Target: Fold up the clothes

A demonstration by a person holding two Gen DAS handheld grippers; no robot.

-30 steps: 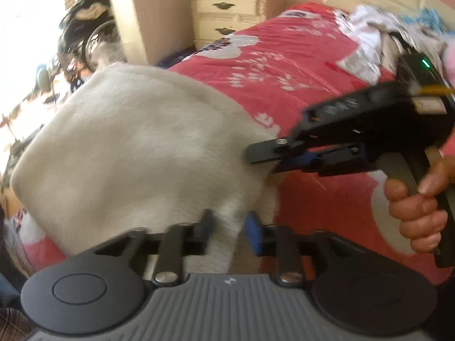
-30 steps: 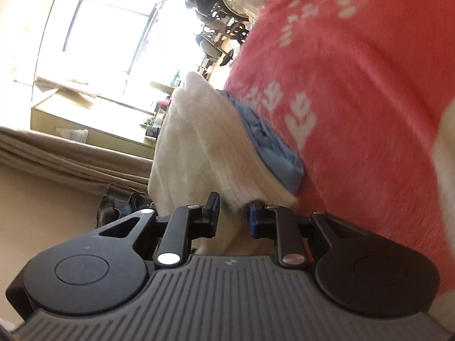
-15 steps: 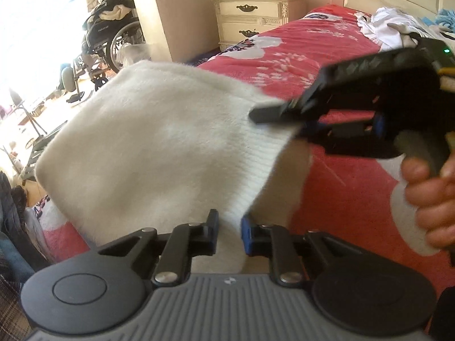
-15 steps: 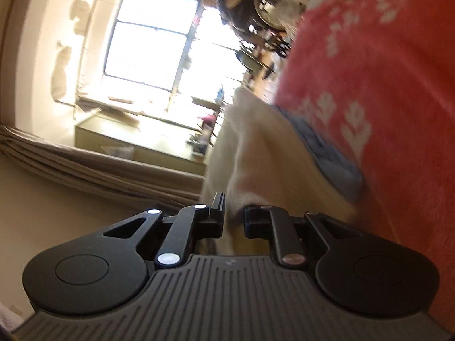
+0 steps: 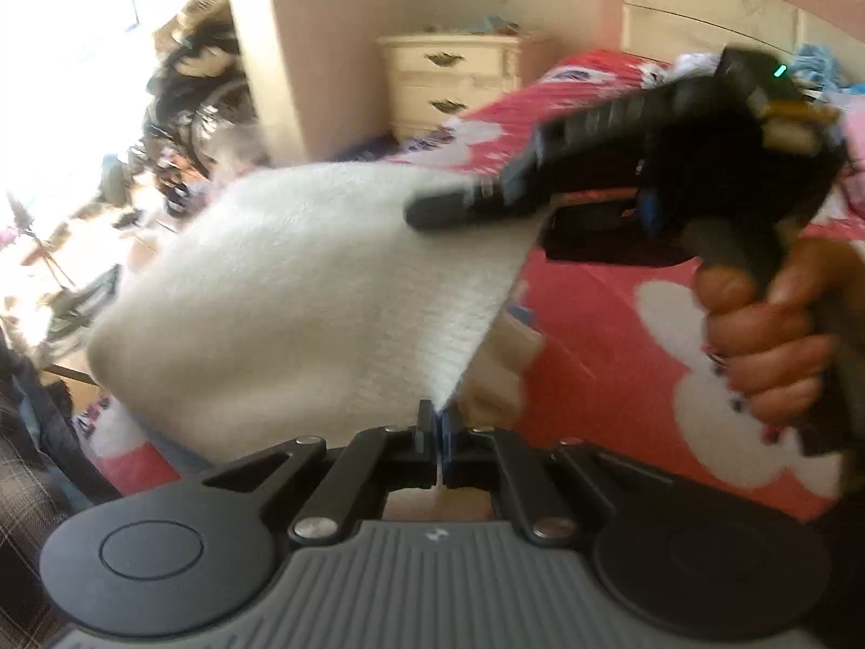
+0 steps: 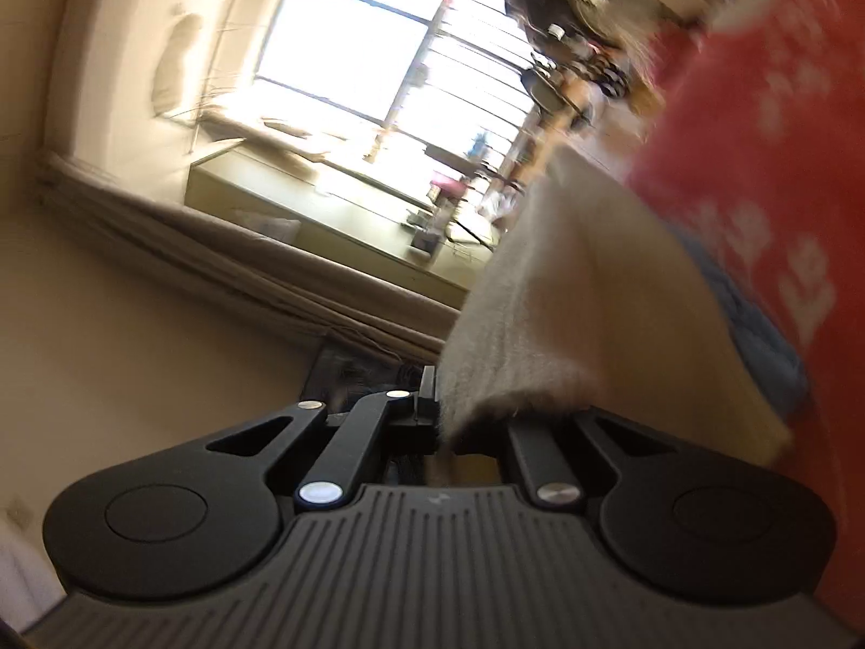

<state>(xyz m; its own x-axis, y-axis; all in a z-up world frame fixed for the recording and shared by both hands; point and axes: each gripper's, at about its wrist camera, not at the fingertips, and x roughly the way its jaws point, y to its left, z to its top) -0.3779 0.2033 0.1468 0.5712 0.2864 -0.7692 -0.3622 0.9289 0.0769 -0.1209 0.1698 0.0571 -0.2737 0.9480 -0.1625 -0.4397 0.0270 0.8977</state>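
A fluffy white sweater (image 5: 303, 292) hangs lifted above the red bed (image 5: 605, 313), stretched between both grippers. My left gripper (image 5: 437, 427) is shut on its ribbed near corner. My right gripper (image 5: 459, 205) shows in the left wrist view at the upper right, held by a hand, and grips the sweater's far corner. In the right wrist view the right gripper (image 6: 439, 405) is shut on the sweater's (image 6: 567, 292) edge; a blue lining (image 6: 757, 324) shows under the sweater against the red bedcover (image 6: 784, 135).
A cream nightstand (image 5: 448, 81) stands past the bed by the wall. Loose clothes (image 5: 811, 65) lie piled at the bed's head. A wheelchair (image 5: 200, 108) and clutter fill the floor at left. A bright window (image 6: 389, 54) and a curtain (image 6: 216, 259) fill the right wrist view.
Both grippers have closed onto the sweater's corners and lifted it off the bed. The right gripper has risen higher and tilted.
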